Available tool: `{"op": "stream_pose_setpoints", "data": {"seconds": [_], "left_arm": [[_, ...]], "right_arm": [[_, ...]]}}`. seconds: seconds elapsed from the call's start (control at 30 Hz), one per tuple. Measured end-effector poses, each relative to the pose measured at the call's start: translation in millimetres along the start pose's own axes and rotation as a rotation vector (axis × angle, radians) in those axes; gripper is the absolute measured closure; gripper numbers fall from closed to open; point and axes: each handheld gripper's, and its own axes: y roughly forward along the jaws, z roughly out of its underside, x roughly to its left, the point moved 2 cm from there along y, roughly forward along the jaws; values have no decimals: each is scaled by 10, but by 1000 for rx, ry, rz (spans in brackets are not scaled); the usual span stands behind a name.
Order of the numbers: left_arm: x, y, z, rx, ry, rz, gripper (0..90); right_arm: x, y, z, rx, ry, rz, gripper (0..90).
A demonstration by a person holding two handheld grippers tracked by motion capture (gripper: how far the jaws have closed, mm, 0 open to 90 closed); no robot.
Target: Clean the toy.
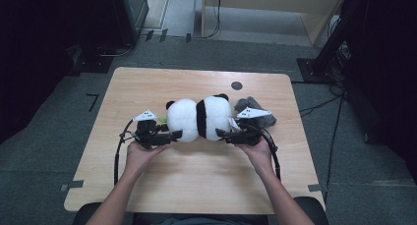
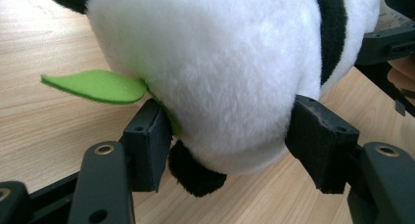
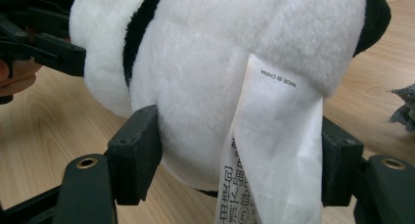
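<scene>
A black-and-white plush panda (image 1: 199, 118) lies on its side across the middle of the wooden table (image 1: 196, 181). My left gripper (image 1: 174, 134) meets its left end. In the left gripper view the two pads (image 2: 147, 145) press on the white fur (image 2: 220, 62) beside a green felt leaf (image 2: 98, 86). My right gripper (image 1: 222, 133) holds the other end. In the right gripper view the plush (image 3: 205, 62) bulges between the pads (image 3: 139, 153), and a white sewn-in label (image 3: 279, 150) hangs over the far pad.
A crumpled grey cloth (image 1: 255, 107) lies just behind the right gripper, also at the edge of the right gripper view (image 3: 403, 109). A small dark round mark (image 1: 236, 85) sits near the table's far edge. Dark stands and cables surround the table.
</scene>
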Motion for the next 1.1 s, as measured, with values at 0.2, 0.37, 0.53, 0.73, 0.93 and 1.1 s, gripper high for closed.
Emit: {"op": "stream_pose_setpoints", "data": {"seconds": [0.2,0.37,0.53,0.73,0.93,1.1], "left_arm": [[-21,-45,17,-2,-16,10,349],[26,-13,55,14,-18,-22,336],[96,57,83,25,-13,-52,295],[120,9,59,-12,33,-87,279],[132,-86,-10,-49,15,-80,282],[140,-112,-84,-39,15,-85,245]], "right_arm": [[30,-31,-36,-8,8,-14,307],[-14,18,-37,21,17,-29,301],[-76,147,-13,16,-38,19,295],[-119,141,-15,-22,-98,76,295],[-128,62,-46,-57,-104,101,297],[-165,-64,-73,-105,-100,122,310]]}}
